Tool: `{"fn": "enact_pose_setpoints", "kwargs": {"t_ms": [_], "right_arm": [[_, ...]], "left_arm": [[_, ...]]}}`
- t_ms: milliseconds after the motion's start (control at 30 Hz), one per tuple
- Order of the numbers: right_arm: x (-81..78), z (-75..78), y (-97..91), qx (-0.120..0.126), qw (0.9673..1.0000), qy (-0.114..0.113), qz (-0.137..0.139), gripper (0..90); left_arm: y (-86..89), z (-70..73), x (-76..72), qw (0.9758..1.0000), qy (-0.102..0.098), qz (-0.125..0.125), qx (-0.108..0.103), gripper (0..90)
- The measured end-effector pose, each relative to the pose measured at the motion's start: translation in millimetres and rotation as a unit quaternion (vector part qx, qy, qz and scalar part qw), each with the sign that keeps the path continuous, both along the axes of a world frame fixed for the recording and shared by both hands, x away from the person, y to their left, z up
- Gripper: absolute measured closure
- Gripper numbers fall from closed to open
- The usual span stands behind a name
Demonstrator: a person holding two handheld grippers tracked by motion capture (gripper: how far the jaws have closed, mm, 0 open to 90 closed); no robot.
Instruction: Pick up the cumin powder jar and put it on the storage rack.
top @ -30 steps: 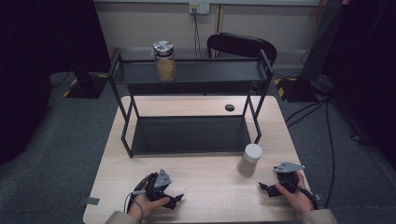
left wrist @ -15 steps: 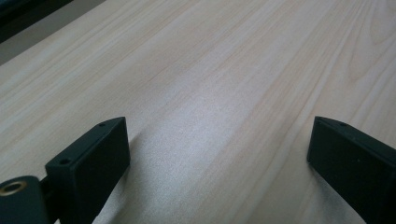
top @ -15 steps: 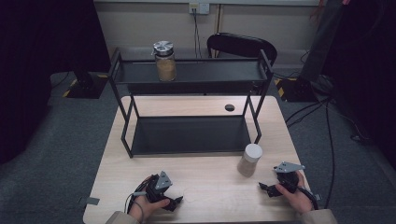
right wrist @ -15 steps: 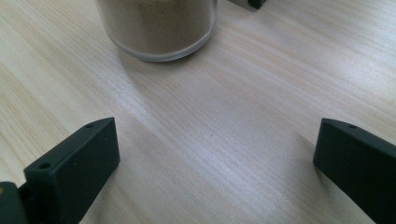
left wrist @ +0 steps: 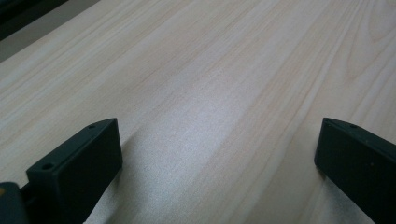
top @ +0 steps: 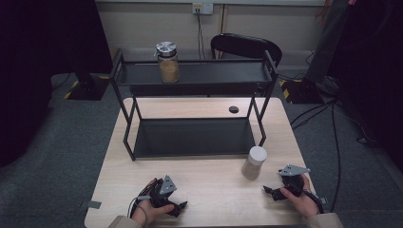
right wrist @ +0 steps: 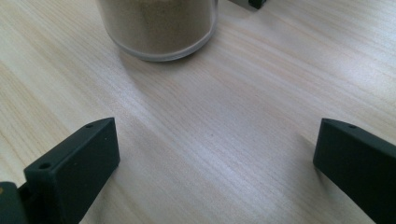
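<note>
Both grippers gape empty over the table [top: 209,183]: our left gripper [left wrist: 217,158] has just been opening, our right gripper [right wrist: 215,161] faces the white-lidded jar [top: 254,163] just ahead. We should straddle its glass wall squarely, low, before closing.

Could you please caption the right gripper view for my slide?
Open right gripper faces a jar of tan powder on the wooden table.

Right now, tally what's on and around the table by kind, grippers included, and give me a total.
Jars with tan filling: 2, the white-lidded jar on the table and the metal-lidded jar on the rack's top shelf.
Racks: 1, the black two-tier rack.
Grippers: 2, the left gripper and the right gripper, both open with nothing between the jaws.
Chairs: 1, the black chair behind the table.
Total: 6
</note>
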State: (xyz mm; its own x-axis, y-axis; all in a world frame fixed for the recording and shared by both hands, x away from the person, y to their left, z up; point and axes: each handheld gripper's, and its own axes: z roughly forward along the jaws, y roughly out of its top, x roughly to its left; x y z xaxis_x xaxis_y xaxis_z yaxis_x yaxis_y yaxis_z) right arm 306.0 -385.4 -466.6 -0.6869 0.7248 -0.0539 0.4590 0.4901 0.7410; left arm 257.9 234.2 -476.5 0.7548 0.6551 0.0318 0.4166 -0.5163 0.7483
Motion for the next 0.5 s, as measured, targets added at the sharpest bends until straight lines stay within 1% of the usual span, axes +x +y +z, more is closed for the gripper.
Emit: {"fn": "enact_pose_setpoints", "kwargs": {"t_ms": [500], "right_arm": [[-0.2, -0.1, 0.0, 0.0, 1.0, 0.0, 0.0, 0.0]], "left_arm": [[-0.5, -0.1, -0.1, 1.0, 0.0, 0.002, 0.0, 0.0]]}}
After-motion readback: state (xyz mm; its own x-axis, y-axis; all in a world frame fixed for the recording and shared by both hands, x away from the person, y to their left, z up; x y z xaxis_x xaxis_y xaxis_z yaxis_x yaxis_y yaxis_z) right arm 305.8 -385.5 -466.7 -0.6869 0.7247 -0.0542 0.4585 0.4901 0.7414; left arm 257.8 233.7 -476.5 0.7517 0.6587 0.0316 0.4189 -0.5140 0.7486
